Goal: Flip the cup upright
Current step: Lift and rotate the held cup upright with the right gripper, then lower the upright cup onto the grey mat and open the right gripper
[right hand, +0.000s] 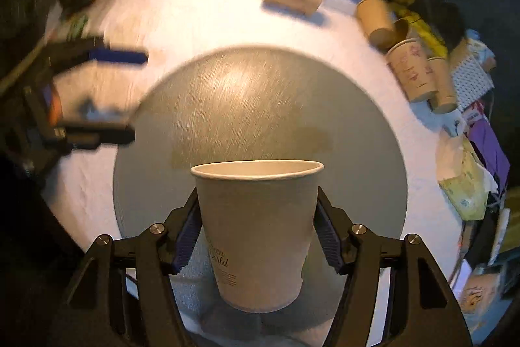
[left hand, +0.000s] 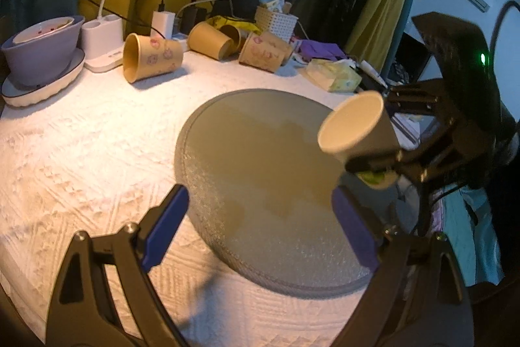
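A plain paper cup [right hand: 256, 233] is gripped between the blue pads of my right gripper [right hand: 256, 236], which is shut on its sides. In the right wrist view its open rim points away from the camera, over the round grey mat [right hand: 260, 106]. In the left wrist view the same cup [left hand: 357, 127] is held tilted in the air at the mat's [left hand: 260, 184] right edge, mouth facing left, with the right gripper [left hand: 383, 158] behind it. My left gripper [left hand: 260, 223] is open and empty over the mat's near side; it shows blurred at left in the right wrist view [right hand: 130, 93].
Several paper cups lie on their sides at the table's back, one flowered [left hand: 151, 60], others [left hand: 211, 43] by a white basket [left hand: 276, 21]. A purple bowl on a plate [left hand: 42, 54], a white charger [left hand: 102, 41], cables and a tissue pack [left hand: 334, 75] also stand there. White textured tablecloth [left hand: 81, 152].
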The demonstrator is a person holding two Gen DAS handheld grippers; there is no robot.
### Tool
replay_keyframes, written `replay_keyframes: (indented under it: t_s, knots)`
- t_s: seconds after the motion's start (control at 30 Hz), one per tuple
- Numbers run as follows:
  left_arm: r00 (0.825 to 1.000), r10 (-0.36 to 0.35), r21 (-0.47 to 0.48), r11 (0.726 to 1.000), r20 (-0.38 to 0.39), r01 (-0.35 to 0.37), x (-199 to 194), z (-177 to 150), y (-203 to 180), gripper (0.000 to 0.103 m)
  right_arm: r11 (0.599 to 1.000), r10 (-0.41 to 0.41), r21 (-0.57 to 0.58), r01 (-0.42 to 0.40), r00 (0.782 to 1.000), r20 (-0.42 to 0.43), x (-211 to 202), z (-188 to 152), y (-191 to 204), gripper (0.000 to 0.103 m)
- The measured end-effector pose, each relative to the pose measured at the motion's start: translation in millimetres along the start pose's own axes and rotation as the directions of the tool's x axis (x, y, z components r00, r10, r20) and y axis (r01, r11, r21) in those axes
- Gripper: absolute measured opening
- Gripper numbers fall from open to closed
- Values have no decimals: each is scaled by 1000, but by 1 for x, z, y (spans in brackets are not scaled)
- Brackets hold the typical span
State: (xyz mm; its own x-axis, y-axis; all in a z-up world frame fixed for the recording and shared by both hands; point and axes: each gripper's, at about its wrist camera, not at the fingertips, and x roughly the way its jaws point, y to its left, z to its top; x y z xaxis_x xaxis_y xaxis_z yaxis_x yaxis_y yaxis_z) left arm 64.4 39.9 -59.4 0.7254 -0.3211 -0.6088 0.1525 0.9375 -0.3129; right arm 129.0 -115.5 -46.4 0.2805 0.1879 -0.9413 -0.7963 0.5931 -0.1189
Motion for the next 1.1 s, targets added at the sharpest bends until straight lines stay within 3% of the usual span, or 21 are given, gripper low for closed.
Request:
replay_keyframes:
  t_s: [0.13,0.33,0.43,0.8,1.1]
  knots:
    - [1000,7,-8,1000,0,-7,0,0,2,91,997,11,74,-24,985,171,-8,1,-8,67]
    - [1000,18,-31,999,-1,-18,1,1,7,91,977,26,184,-105,922,387,-2,-6,-24,67]
    - [1000,20,-33,999,-3,-20,2,1,8,91,964,15,233,-129,901,433,-1,-12,-30,67]
    - [1000,25,-20,999,-5,-25,3,0,4,91,938,-63,328,-108,882,468,2,-35,-35,68]
    - [1000,27,-17,999,-6,-27,3,1,4,91,939,-114,339,-51,887,448,3,-41,-33,68]
